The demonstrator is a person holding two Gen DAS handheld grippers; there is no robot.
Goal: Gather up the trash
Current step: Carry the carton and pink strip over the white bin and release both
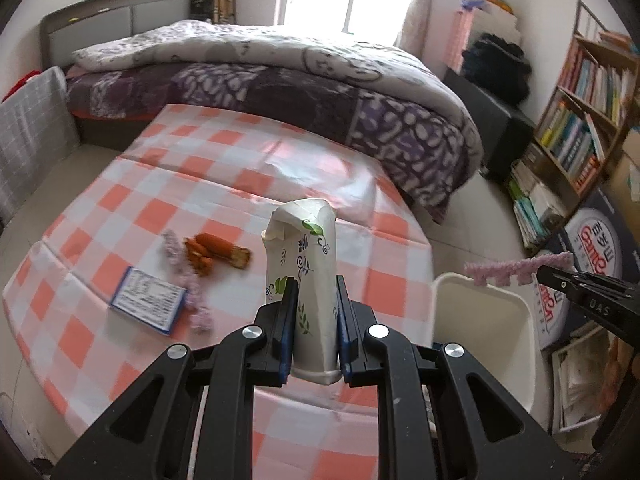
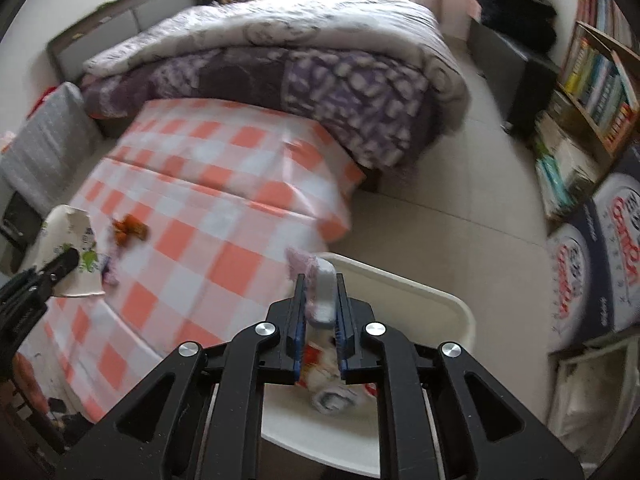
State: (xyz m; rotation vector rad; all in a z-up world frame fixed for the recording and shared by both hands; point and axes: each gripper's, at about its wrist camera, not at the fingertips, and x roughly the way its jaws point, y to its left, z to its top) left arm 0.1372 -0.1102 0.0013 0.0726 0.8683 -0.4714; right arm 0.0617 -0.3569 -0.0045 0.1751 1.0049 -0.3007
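My left gripper (image 1: 316,300) is shut on a crumpled white paper cup (image 1: 302,264) with a leaf print, held above the checkered table (image 1: 224,168). The cup also shows in the right wrist view (image 2: 68,248). My right gripper (image 2: 320,300) is shut on a pink fuzzy strip (image 2: 308,276), held over the white trash bin (image 2: 436,296). The strip (image 1: 516,266) and bin (image 1: 484,320) show in the left wrist view beside the table's right edge. The bin holds crumpled wrappers (image 2: 332,380).
On the table lie orange peel pieces (image 1: 212,252), a pink fuzzy strip (image 1: 188,280) and a small blue-edged card box (image 1: 148,300). A bed (image 1: 280,80) stands behind the table. Bookshelves (image 1: 580,120) and boxes (image 2: 592,272) line the right side.
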